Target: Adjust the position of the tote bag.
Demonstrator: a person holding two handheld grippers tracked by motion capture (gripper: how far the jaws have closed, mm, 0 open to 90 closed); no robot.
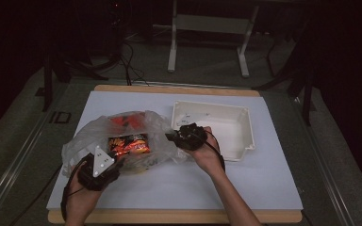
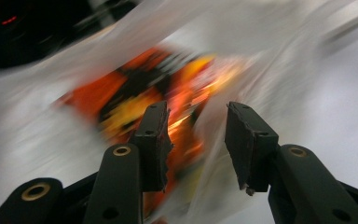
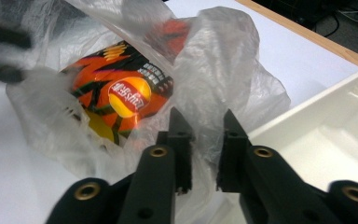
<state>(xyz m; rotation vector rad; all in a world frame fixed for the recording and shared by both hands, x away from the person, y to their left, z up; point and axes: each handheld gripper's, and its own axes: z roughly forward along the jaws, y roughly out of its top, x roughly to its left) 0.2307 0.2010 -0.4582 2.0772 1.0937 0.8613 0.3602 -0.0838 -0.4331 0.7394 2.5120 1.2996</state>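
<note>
My left gripper [image 2: 198, 140] stands open just before the bag [image 1: 87, 139]. The snack pack [image 1: 128, 143] lies inside, straight ahead. My right gripper [image 3: 204, 140], half open, straddles the bag's film.

A white-topped table [image 1: 264, 188] with a wooden edge carries two things. A crumpled clear plastic bag [image 1: 87, 136] holding orange snack packets [image 1: 129, 143] lies on it, just ahead of the left gripper's fingers [image 2: 154, 140] and around those of the right [image 3: 182, 140]. A white tray [image 1: 240, 136] sits beside the right gripper's fingers, touching the bag.
</note>
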